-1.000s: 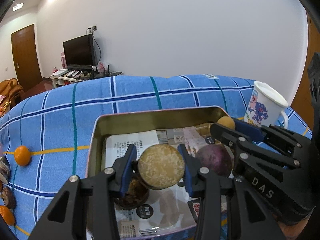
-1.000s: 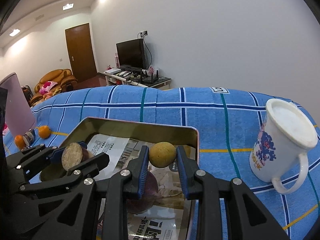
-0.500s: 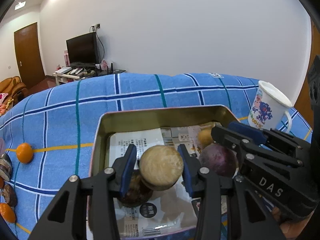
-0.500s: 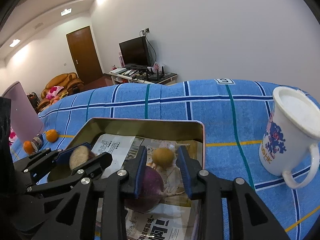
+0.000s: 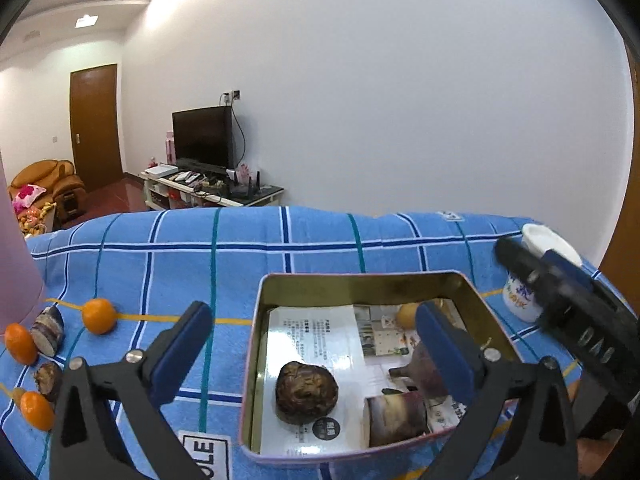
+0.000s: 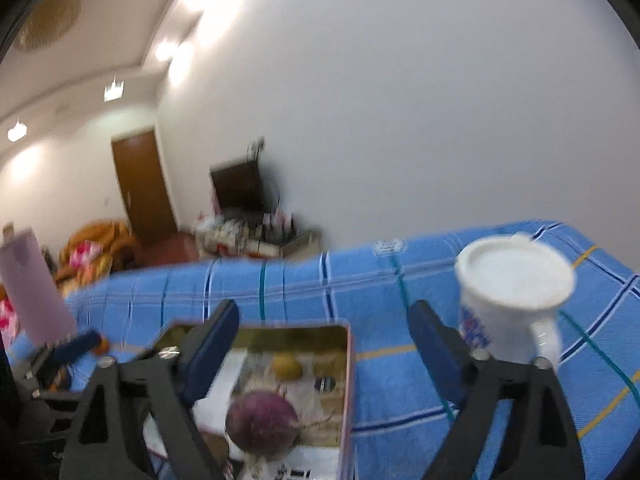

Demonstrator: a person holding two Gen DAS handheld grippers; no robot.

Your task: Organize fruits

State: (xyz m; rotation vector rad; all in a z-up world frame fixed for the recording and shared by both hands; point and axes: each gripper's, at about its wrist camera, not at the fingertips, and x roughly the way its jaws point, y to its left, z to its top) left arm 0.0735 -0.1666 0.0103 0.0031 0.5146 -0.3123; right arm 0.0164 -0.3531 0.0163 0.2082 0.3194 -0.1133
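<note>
The blue checked cloth (image 5: 320,240) covers the worktop under both claws. On it, ahead of and below the claws, sits the rectangular gold-lined metal tin (image 5: 360,282) with printed paper in its bottom. To the right of the right claw (image 6: 324,336) stands the white enamel mug (image 6: 516,292) with a blue pattern.

The left claw (image 5: 316,340) is opening and now stands wide with nothing between its blue pads; a second ago it was clamped on a round, pale-faced cut tuber. A cut piece (image 5: 396,416) now lies in the tin just below that claw's right finger, beside a dark brown wrinkled lump (image 5: 306,392).

The right claw is also opening, wide and empty; earlier it gripped the small yellow round fruit (image 6: 286,366), which now rests at the tin's far end, beyond the purple round tuber (image 6: 262,426).

Small orange mandarins (image 5: 99,316) and dark cut pieces (image 5: 48,336) lie on the cloth left of the left claw.
</note>
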